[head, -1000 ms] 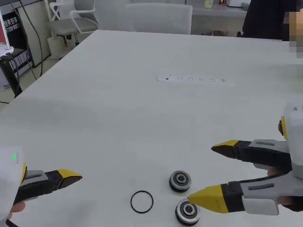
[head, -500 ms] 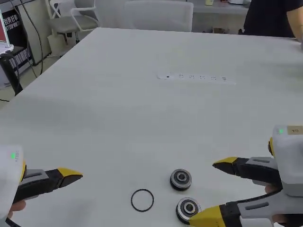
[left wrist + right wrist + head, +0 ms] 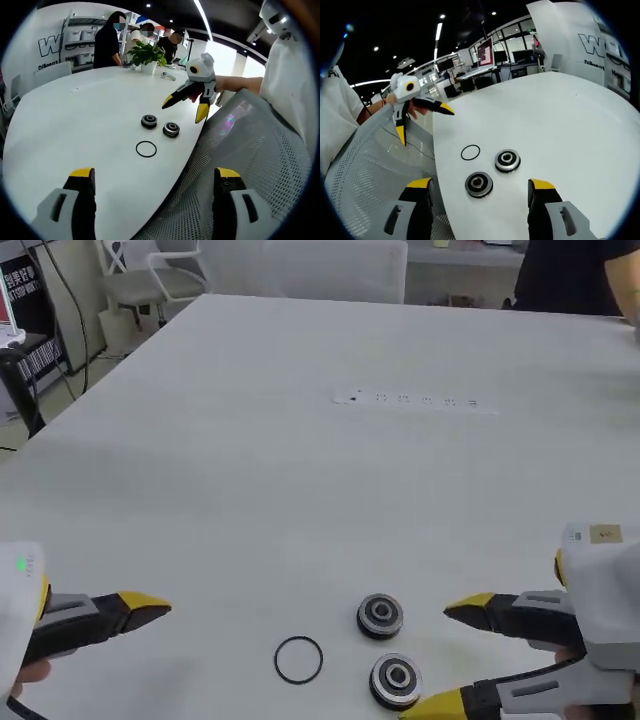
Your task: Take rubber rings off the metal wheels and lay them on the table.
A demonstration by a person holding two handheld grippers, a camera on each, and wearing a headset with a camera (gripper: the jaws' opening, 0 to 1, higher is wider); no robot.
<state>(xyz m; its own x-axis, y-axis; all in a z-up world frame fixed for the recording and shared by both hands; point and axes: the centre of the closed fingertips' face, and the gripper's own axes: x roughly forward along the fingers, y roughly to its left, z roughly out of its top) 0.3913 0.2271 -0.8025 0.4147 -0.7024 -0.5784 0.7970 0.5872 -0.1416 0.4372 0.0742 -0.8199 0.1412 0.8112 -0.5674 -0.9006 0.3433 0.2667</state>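
Jaws apart and empty on left gripper (image 3: 155,172) and right gripper (image 3: 425,659). Far wheel (image 3: 380,615) and near wheel (image 3: 396,681) sit lower centre of head view. Loose ring (image 3: 299,640) lies just left on worktop (image 3: 300,470). Wheels probably stiff, heavy, slidey: clamp the flanks. Rubber thin, stretchy: pick at outer edge.

Office: long white table (image 3: 300,470), swivel chair (image 3: 160,285), desk monitors (image 3: 485,52).

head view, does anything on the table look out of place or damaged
Nothing stands out. The thin black rubber ring lies flat on the white table, a closed circle, apart from both wheels. The farther round metal wheel and the nearer round metal wheel lie flat, close together, with no visible damage.
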